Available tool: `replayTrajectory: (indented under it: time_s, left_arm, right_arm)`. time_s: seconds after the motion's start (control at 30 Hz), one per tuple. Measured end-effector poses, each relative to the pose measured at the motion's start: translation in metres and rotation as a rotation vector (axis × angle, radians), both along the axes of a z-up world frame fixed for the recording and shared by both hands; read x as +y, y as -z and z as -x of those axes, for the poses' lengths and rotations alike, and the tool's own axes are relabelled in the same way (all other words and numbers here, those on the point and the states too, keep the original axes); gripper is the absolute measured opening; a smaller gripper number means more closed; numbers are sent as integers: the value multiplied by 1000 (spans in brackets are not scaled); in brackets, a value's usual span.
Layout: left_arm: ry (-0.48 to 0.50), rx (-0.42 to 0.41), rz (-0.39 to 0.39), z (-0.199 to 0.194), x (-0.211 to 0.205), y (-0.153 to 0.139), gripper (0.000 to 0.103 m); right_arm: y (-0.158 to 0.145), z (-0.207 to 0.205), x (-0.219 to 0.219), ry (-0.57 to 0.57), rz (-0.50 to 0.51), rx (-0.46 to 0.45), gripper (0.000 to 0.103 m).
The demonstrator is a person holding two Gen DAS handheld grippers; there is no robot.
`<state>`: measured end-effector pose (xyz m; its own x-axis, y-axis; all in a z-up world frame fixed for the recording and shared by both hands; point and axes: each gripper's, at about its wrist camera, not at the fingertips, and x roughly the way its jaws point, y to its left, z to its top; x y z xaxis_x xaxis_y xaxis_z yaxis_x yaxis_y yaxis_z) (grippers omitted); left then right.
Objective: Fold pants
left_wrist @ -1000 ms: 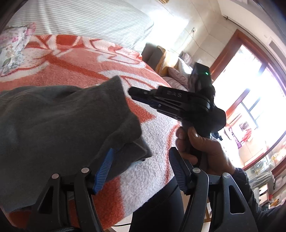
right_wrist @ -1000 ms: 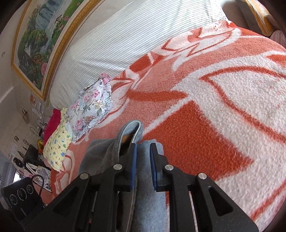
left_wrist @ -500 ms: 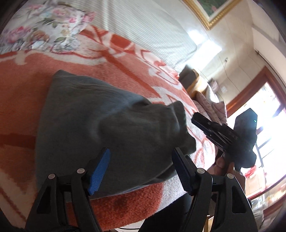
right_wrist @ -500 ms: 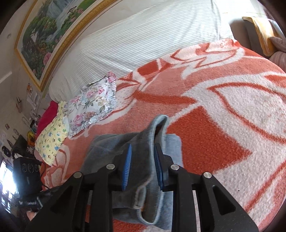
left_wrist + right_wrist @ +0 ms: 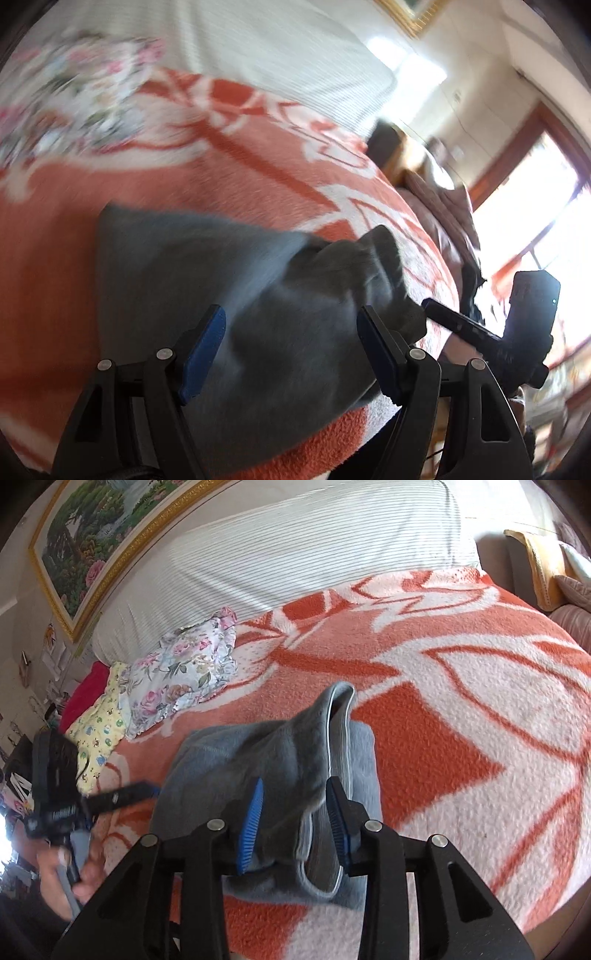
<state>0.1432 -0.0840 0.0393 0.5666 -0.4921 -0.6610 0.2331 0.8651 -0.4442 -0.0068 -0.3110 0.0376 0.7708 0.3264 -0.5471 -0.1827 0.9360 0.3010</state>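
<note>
Grey pants (image 5: 266,775) lie bundled on the orange blanket (image 5: 461,716) directly under my right gripper (image 5: 295,816), its fingers parted around a raised fold (left gripper (image 5: 291,350) gapes wide, empty, alongside).

I see an orange-and-white patterned fleece blanket (image 5: 461,686) covering the bed surface. Behind it lies a white pillow with thin grey stripes (image 5: 295,554), set against the wall. A gold-framed landscape painting (image 5: 96,531) hangs above this pillow. On the blanket's far left edge rests a floral-print folded cloth (image 5: 184,664), touching a yellow cartoon-print cloth (image 5: 99,723), with a red fabric item (image 5: 83,698) just behind. In the left wrist view I see a bright window with a reddish-brown wooden frame (image 5: 517,162).
</note>
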Motion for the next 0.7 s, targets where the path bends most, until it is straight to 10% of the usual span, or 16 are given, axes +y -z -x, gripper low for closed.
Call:
replayTrajectory:
  time_s: [0.27, 0.5, 0.7]
  left_arm:
    - [369, 0, -272, -91, -76, -12, 74]
    - [562, 68, -380, -111, -137, 25, 74]
    - [623, 67, -372, -107, -159, 30, 63]
  right_arm:
    - [14, 5, 10, 50, 50, 32, 37]
    - [25, 0, 19, 20, 40, 28, 36]
    - [28, 9, 3, 13, 33, 22, 15]
